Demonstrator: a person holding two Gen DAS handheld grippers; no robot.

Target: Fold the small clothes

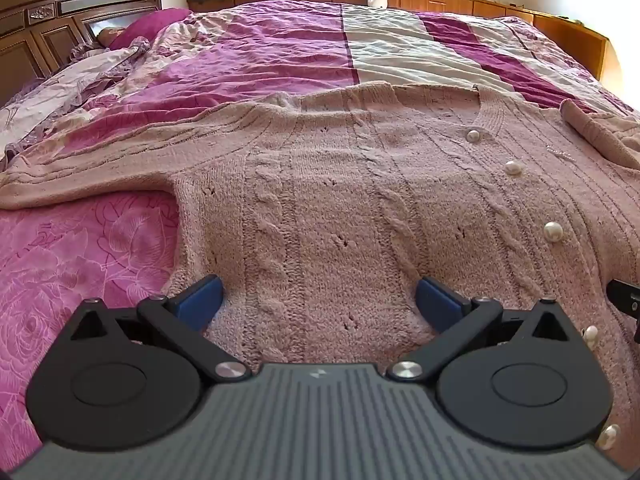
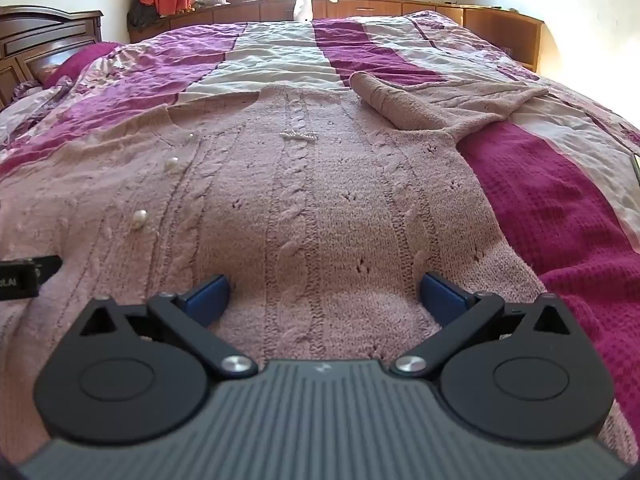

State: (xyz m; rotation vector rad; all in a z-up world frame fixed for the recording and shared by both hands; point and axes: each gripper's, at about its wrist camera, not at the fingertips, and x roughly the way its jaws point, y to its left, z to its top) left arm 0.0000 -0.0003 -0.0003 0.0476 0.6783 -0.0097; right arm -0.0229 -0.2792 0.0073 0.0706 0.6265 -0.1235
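Note:
A pale pink cable-knit cardigan [image 1: 340, 184] with pearl buttons [image 1: 553, 232] lies spread face up on the bed. Its left sleeve [image 1: 92, 164] stretches out to the left. In the right wrist view the cardigan [image 2: 304, 200] fills the middle, and its right sleeve [image 2: 432, 108] is folded back over the shoulder. My left gripper [image 1: 318, 300] hovers open over the hem on the left half, blue fingertips [image 1: 200, 300] wide apart. My right gripper [image 2: 324, 298] is open over the hem on the right half. Nothing is held by either.
The bed carries a pink, magenta and cream striped quilt [image 2: 360, 48]. A rose-patterned pink sheet [image 1: 72, 264] lies at lower left. A dark wooden headboard [image 1: 52, 20] is far left, low wooden cabinets [image 2: 440, 10] run under a window behind.

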